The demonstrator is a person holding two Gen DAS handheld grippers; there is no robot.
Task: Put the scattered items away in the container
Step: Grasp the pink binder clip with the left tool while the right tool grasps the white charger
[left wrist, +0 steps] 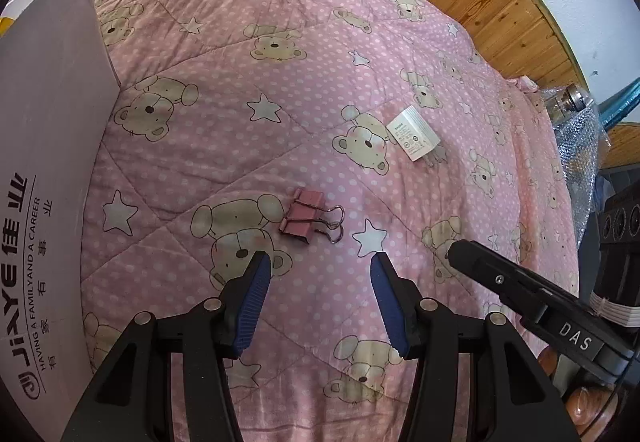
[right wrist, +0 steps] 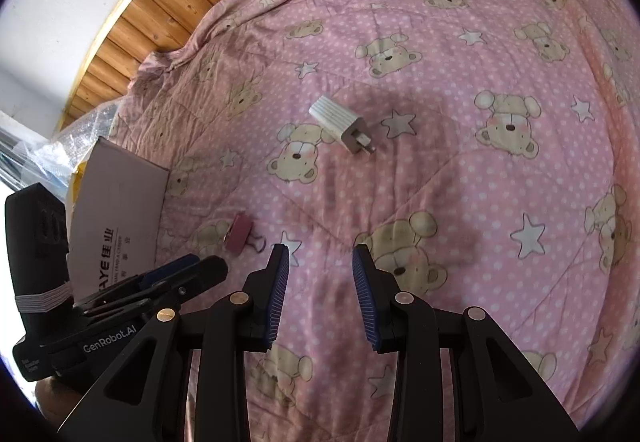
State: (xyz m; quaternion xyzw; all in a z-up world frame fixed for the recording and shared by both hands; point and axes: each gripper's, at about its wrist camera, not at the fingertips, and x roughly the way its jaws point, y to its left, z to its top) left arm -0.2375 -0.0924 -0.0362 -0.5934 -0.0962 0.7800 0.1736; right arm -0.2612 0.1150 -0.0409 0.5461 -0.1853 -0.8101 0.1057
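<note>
Pink bear-print quilt (left wrist: 280,90) covered the bed. Both tongs hovered above it, spread apart and empty. A pink binder clip (left wrist: 306,216) lay just ahead of the left tongs (left wrist: 318,262), slightly toward their left finger. A white charger plug (right wrist: 340,120) lay well ahead of the right tongs (right wrist: 320,254). A grey cardboard box (left wrist: 52,170) stood left of the left tongs.
</note>
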